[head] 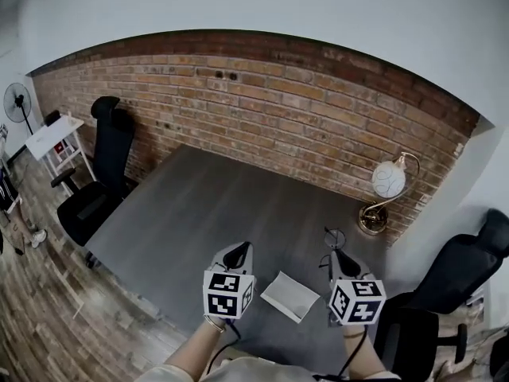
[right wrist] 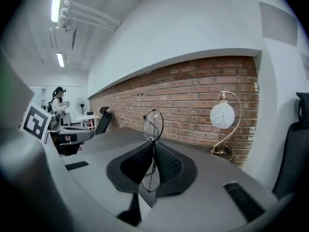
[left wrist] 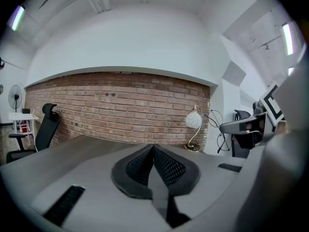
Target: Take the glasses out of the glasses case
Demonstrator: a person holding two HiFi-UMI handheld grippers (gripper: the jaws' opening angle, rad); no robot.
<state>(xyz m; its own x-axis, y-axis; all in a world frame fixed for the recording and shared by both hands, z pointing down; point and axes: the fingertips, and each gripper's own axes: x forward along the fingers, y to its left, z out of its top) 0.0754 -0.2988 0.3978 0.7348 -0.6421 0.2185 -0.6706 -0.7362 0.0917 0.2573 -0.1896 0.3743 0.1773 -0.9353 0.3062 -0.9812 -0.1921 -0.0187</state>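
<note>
My right gripper (head: 334, 255) is shut on a pair of thin black wire-rimmed glasses (right wrist: 153, 125). One round lens stands up above the closed jaws, the other hangs below them. In the head view the glasses (head: 333, 239) show as a faint ring just beyond the gripper, lifted above the table. The white glasses case (head: 290, 296) lies flat on the grey table (head: 199, 213) between the two grippers. My left gripper (head: 236, 257) is shut with nothing in it, held to the left of the case. From the left gripper view, the glasses (left wrist: 216, 127) hang at the right gripper's tip.
A gold lamp with a white globe (head: 387, 183) stands at the table's far right, against the brick wall (head: 262, 102). Black office chairs sit at the left (head: 99, 181) and right (head: 457, 285). A white shelf unit (head: 57, 143) and a fan (head: 16, 102) stand far left.
</note>
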